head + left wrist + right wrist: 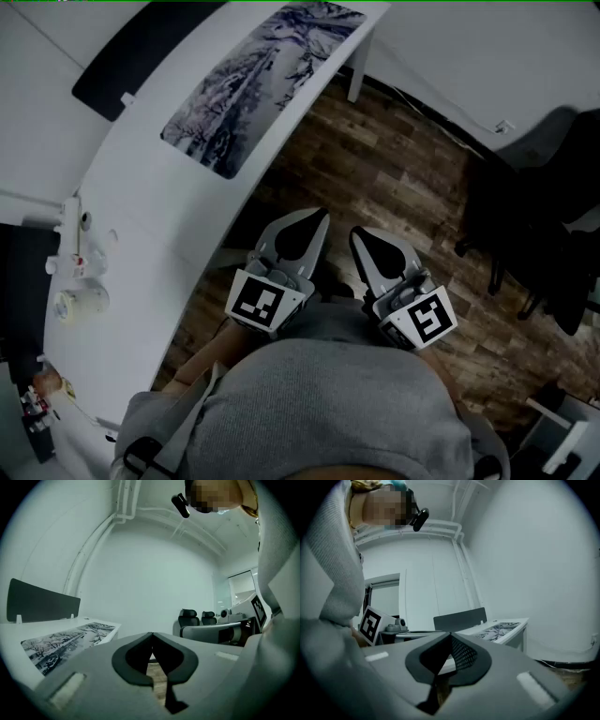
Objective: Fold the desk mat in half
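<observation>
The desk mat (258, 80), printed with a grey snowy-tree picture, lies flat along the near edge of the white desk (141, 244) at the top of the head view. It also shows as the desk mat (65, 641) at the left of the left gripper view and the desk mat (499, 630) far off in the right gripper view. My left gripper (319, 217) and right gripper (359, 236) are held close to my body over the wooden floor, both shut and empty, well short of the mat.
A dark divider panel (141, 56) stands behind the mat. Small white items (80, 272) sit at the desk's left end. Black office chairs (548, 216) stand to the right on the wood floor (394, 169). A white desk leg (358, 70) drops near the mat's far end.
</observation>
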